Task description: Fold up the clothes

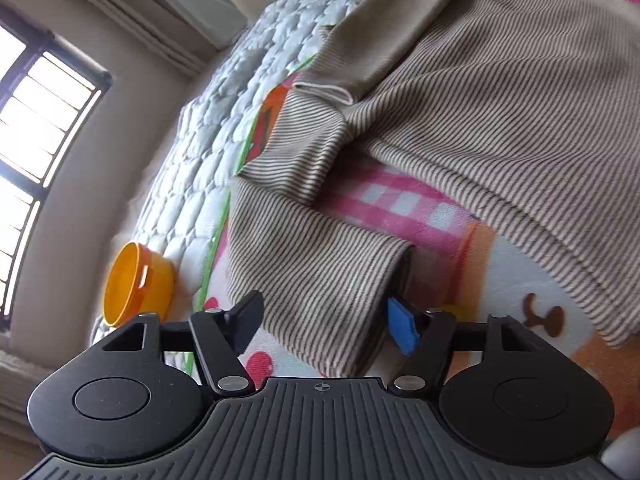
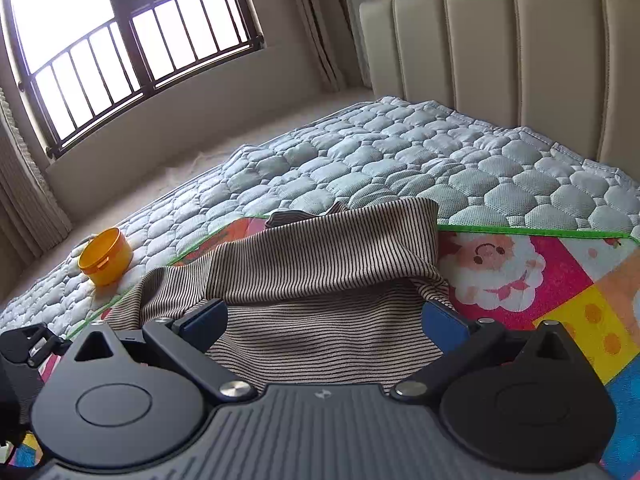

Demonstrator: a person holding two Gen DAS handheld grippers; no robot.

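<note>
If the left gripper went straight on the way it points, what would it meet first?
Most likely the striped sleeve, already lying between the left gripper's fingers; depth is uncertain.

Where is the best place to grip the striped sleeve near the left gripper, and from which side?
Probably the cuff end of the striped sleeve, approached from its open end, where the left gripper already straddles it. The sleeve lies flat and narrow there.

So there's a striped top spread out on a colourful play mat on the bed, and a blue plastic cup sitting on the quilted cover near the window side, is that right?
Not quite: the cup is orange-yellow, not blue, as the right wrist view shows plainly. The rest holds: the striped top lies on the colourful play mat, and the cup sits on the quilted cover toward the window side.
</note>
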